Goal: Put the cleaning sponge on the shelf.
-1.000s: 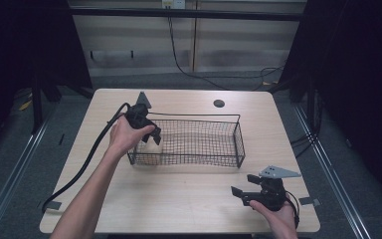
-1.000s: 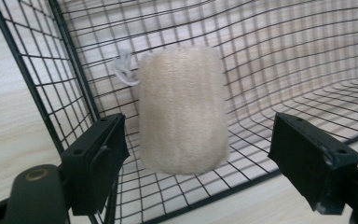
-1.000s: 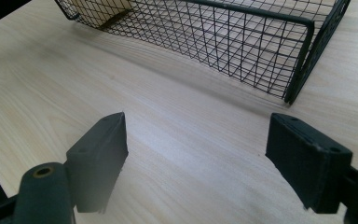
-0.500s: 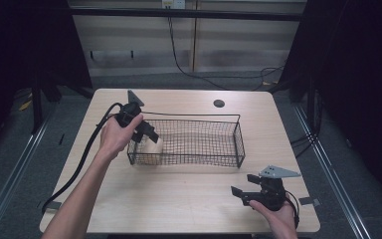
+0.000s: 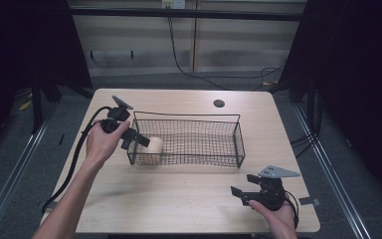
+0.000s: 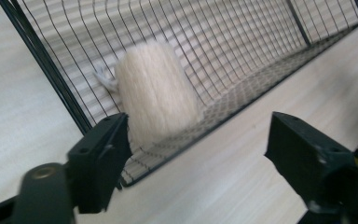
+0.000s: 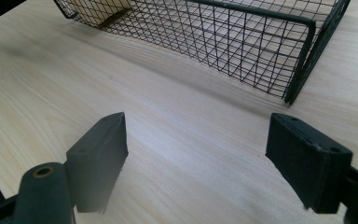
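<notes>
A black wire basket (image 5: 189, 139) stands in the middle of the wooden table (image 5: 179, 199). A cream fuzzy roll (image 5: 151, 148) lies inside at its left end, seen through the mesh as a fluffy white lump (image 6: 156, 95). My left gripper (image 5: 134, 139) hovers just outside the basket's left end, open and empty, jaws wide apart (image 6: 196, 154). My right gripper (image 5: 243, 191) rests low near the table's front right, open with nothing between its jaws (image 7: 196, 154); the basket (image 7: 242, 42) lies ahead of it.
A small dark round hole (image 5: 219, 103) marks the table's far side. A thick black cable (image 5: 74, 164) trails from the left gripper off the left edge. Bare wood stretches in front of the basket. Dark floor and rails surround the table.
The left gripper has drawn back leftward out of the basket, leaving the cream roll lying inside at the left end. The right gripper has stayed in place.
</notes>
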A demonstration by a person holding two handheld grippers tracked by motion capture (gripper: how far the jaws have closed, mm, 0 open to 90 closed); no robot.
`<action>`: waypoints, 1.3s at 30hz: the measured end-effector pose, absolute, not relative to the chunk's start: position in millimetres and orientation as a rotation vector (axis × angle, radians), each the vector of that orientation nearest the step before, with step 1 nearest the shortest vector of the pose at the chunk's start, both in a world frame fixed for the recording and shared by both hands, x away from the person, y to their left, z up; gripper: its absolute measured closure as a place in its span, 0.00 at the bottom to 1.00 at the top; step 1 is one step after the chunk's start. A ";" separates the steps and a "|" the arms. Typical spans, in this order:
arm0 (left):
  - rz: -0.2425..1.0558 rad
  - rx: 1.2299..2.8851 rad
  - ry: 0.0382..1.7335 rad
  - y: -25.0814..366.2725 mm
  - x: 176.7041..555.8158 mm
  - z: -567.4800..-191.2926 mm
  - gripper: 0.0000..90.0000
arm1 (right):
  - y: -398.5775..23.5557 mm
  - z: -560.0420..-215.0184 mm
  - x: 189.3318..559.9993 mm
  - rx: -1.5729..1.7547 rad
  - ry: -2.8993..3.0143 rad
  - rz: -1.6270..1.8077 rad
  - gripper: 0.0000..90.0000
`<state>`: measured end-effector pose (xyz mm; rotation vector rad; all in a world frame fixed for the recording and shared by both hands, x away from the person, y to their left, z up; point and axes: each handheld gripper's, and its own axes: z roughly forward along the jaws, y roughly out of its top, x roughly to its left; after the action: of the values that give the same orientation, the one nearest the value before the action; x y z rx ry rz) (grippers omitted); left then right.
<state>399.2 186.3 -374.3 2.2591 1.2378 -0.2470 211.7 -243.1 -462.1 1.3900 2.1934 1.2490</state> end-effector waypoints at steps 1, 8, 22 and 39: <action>-0.240 2.259 1.232 188.2 397.3 -375.3 0.26 | -243.1 -462.2 211.8 1.391 2.192 1.248 0.23; -0.179 2.227 1.180 201.9 384.1 -373.9 0.26 | -242.2 -462.1 211.6 1.396 2.194 1.246 0.23; -0.141 2.178 1.101 226.9 355.6 -378.3 0.22 | -243.6 -462.2 211.3 1.400 2.183 1.250 0.23; -0.038 2.058 1.082 267.4 302.8 -396.3 0.23 | -244.2 -462.3 211.3 1.405 2.179 1.249 0.23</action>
<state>302.8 267.4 -396.3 2.0583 1.0817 -0.0385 211.3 -244.2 -462.3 1.4046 2.1795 1.2486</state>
